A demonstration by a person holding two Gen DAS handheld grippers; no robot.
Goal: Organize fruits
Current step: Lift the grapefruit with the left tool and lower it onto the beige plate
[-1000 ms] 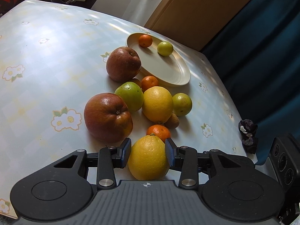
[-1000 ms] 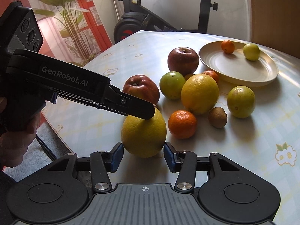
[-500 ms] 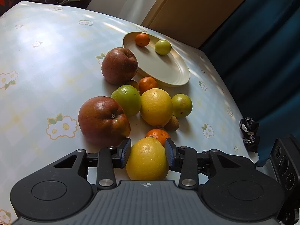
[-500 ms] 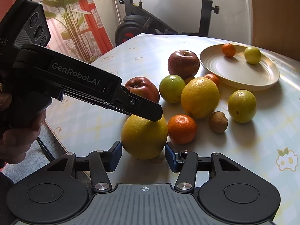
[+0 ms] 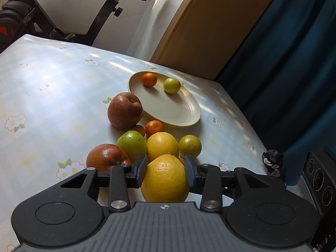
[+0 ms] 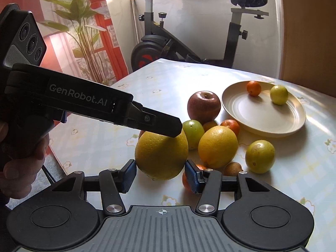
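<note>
Left wrist view: left claw (image 5: 165, 170) clamps the big yellow citrus (image 5: 165, 179), held off the surface (image 5: 52, 105), short of the plate (image 5: 168, 113). Right claw (image 6: 160, 176) flanks it from below, pads apparently not pressing.

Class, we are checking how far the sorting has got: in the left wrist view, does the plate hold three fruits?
No. The plate holds only two, a small orange fruit and a small green fruit.
</note>
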